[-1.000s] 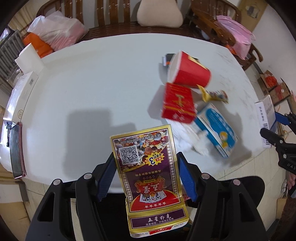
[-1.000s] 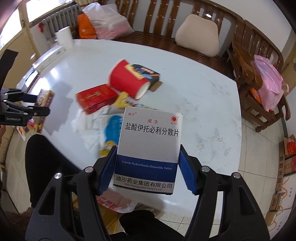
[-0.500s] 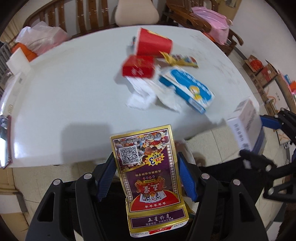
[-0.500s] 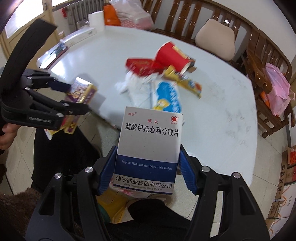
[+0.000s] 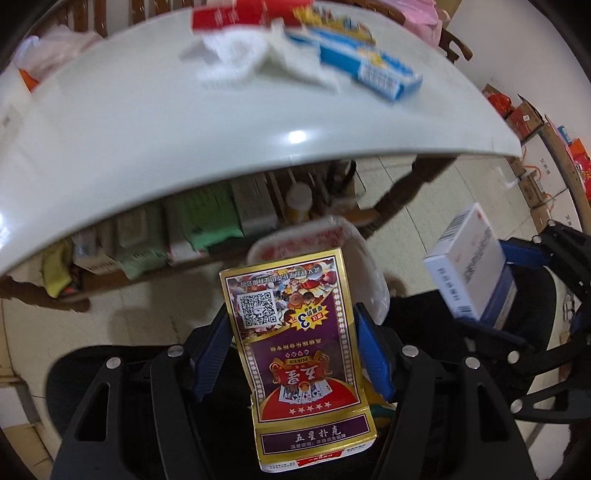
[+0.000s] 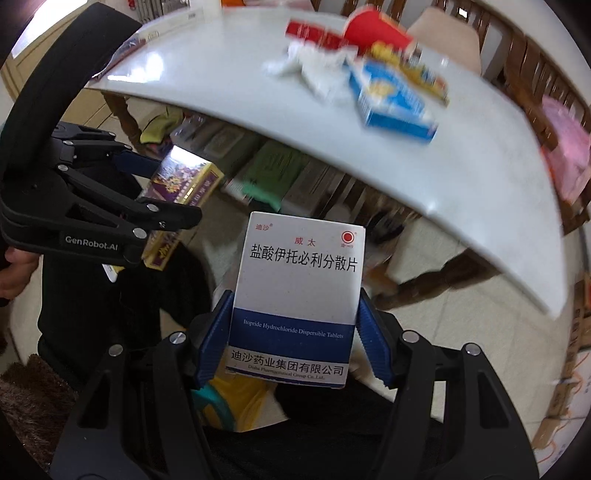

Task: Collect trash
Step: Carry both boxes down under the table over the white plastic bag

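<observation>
My left gripper (image 5: pixel 291 332) is shut on a purple and gold playing-card box (image 5: pixel 295 354), held below the table edge over a white bin (image 5: pixel 369 273). My right gripper (image 6: pixel 295 339) is shut on a white and blue medicine box (image 6: pixel 295 302); that box also shows in the left wrist view (image 5: pixel 469 269). The card box and left gripper show in the right wrist view (image 6: pixel 181 195). On the white table (image 5: pixel 184 129) lie a blue box (image 5: pixel 365 70), crumpled white tissue (image 5: pixel 251 55), a red box (image 5: pixel 221 18) and a red cup (image 6: pixel 376 33).
Packages and green boxes (image 5: pixel 207 218) are stacked under the table beside its wooden legs (image 5: pixel 402 192). Cardboard boxes (image 5: pixel 524 114) stand on the floor at the right. Wooden chairs (image 6: pixel 535 74) stand behind the table. A yellow and green item (image 6: pixel 236 402) lies below my right gripper.
Both grippers have dropped from above the table to below its front edge, still holding their boxes. The white bin has come into view under the left gripper.
</observation>
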The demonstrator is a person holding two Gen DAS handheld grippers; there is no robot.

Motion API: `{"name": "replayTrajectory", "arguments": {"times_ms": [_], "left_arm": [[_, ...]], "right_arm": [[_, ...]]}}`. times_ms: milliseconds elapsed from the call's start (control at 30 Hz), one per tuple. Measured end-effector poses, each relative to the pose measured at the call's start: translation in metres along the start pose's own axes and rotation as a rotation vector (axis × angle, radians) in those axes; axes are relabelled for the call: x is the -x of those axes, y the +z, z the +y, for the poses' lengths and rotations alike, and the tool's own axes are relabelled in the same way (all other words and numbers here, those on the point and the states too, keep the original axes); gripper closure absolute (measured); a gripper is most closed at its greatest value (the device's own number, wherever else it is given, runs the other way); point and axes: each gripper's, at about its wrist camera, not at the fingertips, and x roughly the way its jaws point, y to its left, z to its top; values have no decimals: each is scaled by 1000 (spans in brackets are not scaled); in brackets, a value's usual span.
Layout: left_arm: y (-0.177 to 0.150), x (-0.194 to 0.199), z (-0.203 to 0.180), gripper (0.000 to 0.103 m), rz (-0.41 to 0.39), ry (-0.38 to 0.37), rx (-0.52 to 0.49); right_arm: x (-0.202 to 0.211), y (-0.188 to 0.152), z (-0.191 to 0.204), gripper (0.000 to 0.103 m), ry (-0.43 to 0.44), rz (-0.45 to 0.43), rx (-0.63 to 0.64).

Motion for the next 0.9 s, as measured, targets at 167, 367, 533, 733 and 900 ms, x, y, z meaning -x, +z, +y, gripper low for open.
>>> {"name": "replayTrajectory", "arguments": {"times_ms": [167,367,533,733,900], "left_arm": [[-8,-35,-2,40,49,-35,10],[-12,-74,-5,40,100,-45,25],[-9,-99,-6,40,134,-40,38],[-4,-125,-4,40,175,-46,73],[-3,-149,0,40,220,-46,98]], "right_arm": [[-26,-9,-4,40,9,24,-42],[-59,-18,-9,40,2,66,-72],[-84,-25,-16,40,-12,103,-87],[-110,-30,-24,40,-9,133,-116],[-133,-33,-27,40,-13,163,-125]]}}
